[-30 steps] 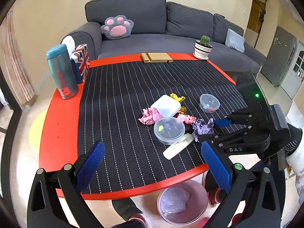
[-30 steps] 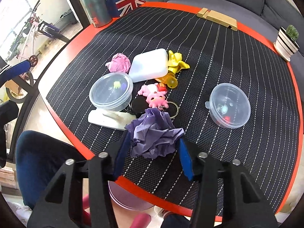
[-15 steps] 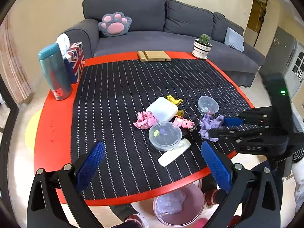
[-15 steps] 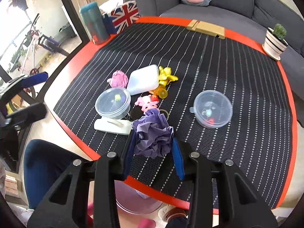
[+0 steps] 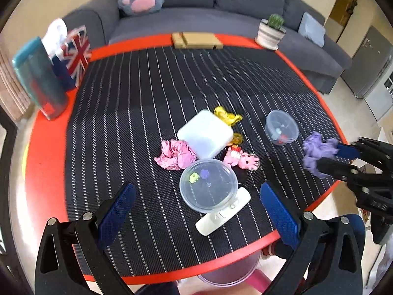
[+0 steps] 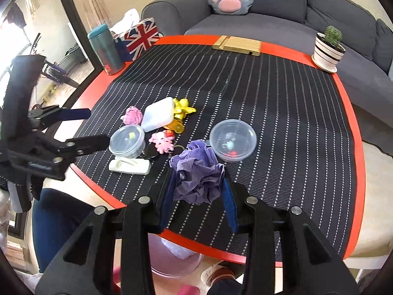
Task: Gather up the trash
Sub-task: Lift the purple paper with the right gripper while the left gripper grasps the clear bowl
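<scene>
One purple paper wad [image 6: 199, 175] sits clamped in my right hand-held gripper [image 6: 200, 191], lifted off the tabletop [image 6: 353, 113] — next I'd carry it over the bin [image 6: 172, 258] below; left hand-held gripper [image 5: 196, 211] gapes empty.

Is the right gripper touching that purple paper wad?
Touching. The right wrist view shows the right gripper with both jaws pressed against the purple paper wad.

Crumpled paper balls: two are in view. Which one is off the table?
The purple ball: the right tool is shut on it, holding it above the mat. The pink ball lies on the mat beside the white box.
</scene>
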